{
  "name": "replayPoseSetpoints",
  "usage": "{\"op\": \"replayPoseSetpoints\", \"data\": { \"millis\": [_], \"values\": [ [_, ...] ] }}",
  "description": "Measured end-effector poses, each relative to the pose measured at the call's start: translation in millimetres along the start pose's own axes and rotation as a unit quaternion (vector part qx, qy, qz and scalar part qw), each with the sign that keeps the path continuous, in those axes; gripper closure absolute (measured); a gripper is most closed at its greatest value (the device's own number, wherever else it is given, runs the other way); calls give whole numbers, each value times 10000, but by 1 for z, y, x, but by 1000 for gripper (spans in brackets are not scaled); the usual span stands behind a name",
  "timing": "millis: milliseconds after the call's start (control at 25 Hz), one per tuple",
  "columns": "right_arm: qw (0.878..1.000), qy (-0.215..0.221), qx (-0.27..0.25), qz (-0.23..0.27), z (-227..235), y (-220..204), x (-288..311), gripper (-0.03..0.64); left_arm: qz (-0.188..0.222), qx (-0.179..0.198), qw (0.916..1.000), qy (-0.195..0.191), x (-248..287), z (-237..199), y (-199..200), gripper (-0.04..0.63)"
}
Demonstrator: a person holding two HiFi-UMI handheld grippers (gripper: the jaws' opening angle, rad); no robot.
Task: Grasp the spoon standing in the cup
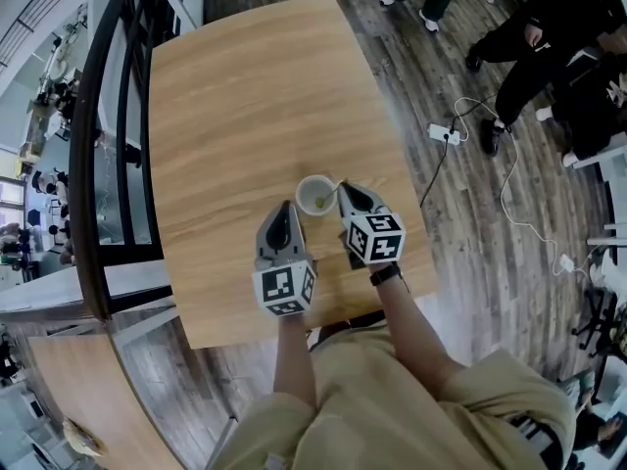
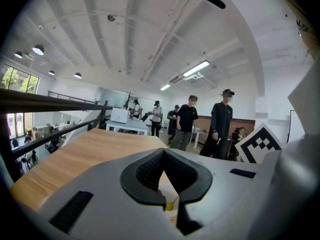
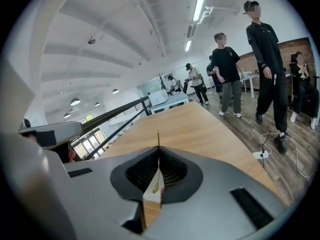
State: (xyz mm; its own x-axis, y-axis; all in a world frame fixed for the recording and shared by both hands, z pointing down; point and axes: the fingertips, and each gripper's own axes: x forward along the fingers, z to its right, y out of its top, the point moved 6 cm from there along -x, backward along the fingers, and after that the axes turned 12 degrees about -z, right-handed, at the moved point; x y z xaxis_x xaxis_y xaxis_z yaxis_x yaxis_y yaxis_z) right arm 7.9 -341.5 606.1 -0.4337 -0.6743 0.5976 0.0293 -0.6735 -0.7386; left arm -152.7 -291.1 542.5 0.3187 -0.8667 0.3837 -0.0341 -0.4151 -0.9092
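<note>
A small white cup (image 1: 313, 195) stands on the wooden table (image 1: 245, 96), with a thin spoon (image 1: 326, 199) leaning in it toward its right rim. My right gripper (image 1: 341, 186) reaches the cup from the right and is shut on the spoon's handle. In the right gripper view the handle (image 3: 158, 136) sticks up from between the closed jaws of the right gripper (image 3: 158, 150), and the cup (image 3: 152, 196) shows below. My left gripper (image 1: 286, 206) rests just left of the cup, jaws together with nothing between them. The left gripper (image 2: 162, 152) frames the cup (image 2: 168, 190) behind its jaws.
A black railing (image 1: 98, 145) runs along the table's left side. A power strip (image 1: 446, 133) and cables lie on the wood floor to the right. Several people (image 1: 529, 47) stand beyond the table's far right corner. The table's near edge is close behind both grippers.
</note>
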Motion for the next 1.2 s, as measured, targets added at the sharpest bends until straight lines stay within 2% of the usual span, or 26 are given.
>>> {"op": "replayPoseSetpoints", "data": {
  "millis": [320, 600, 880, 1200],
  "values": [
    [9983, -68, -178, 552, -15, 17, -56, 600, 340, 190, 9992, -65, -32, 14, 20, 594],
    [9914, -82, -425, 1237, -37, 45, -114, 600, 727, 486, 9961, -100, -71, 29, 51, 594],
    [9758, -169, -914, 1977, -68, 67, -179, 600, 1161, 613, 9913, -50, -121, 35, 85, 594],
    [9536, -66, -1070, 2814, -90, 87, -250, 600, 1505, 806, 9853, 22, -159, 53, 101, 594]
  ]
}}
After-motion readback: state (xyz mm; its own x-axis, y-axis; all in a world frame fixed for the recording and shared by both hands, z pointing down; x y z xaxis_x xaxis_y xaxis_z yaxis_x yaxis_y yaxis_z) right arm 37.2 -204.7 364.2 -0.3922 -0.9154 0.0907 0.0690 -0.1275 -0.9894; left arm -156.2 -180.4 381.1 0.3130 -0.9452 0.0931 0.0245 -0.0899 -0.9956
